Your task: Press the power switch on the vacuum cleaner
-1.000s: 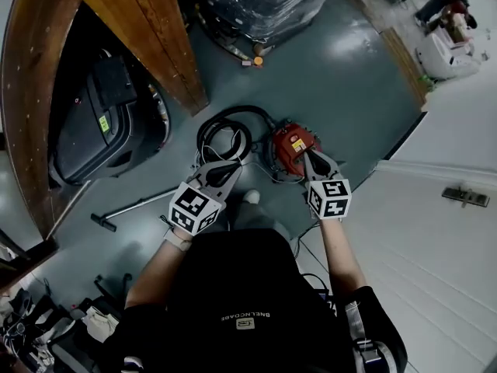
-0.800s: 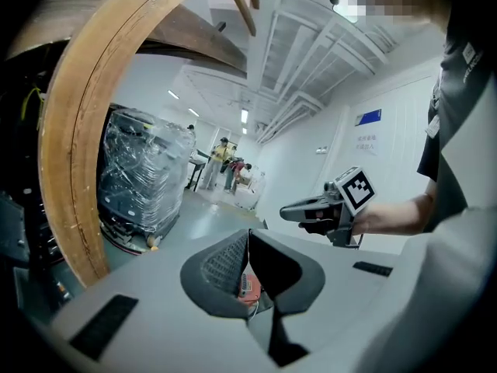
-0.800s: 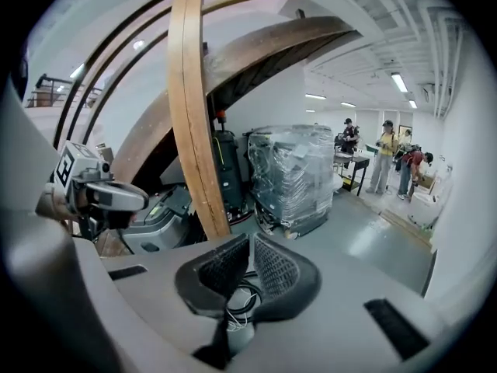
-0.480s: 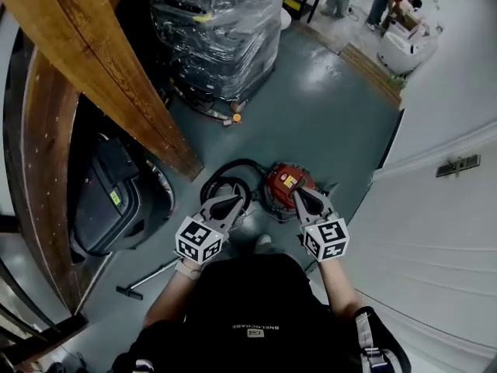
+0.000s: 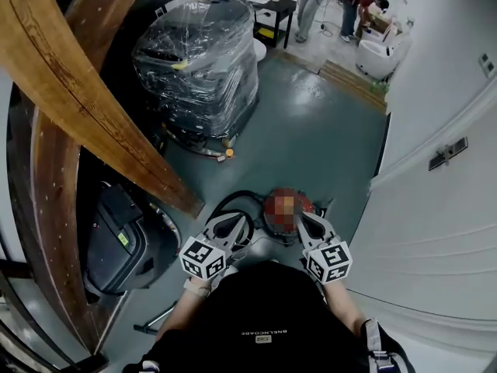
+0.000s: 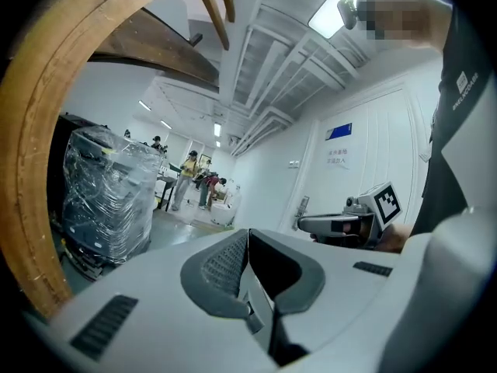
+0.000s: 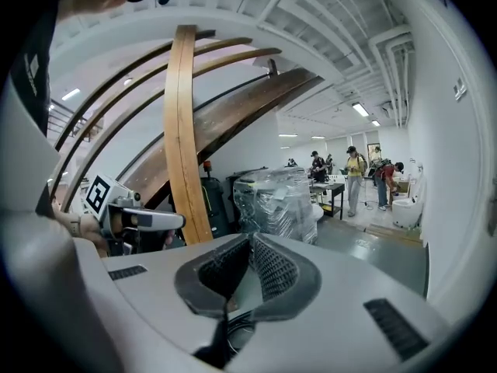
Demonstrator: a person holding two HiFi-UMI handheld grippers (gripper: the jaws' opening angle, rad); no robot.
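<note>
Head view: the vacuum cleaner sits on the floor, just beyond the left gripper and right gripper. Both forearms are bent forward at waist height, likely between presses.

Left gripper view: jaws pressed together on nothing, aimed level across the room.

Right gripper view: the same.

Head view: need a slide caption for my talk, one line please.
Person holds left gripper and right gripper, tongs shut, beside a red vacuum cleaner on the floor below.

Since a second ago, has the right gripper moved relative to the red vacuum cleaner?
Yes. The right gripper has pulled back toward the person: its tips were over the vacuum cleaner, now only at its near-right edge.
</note>
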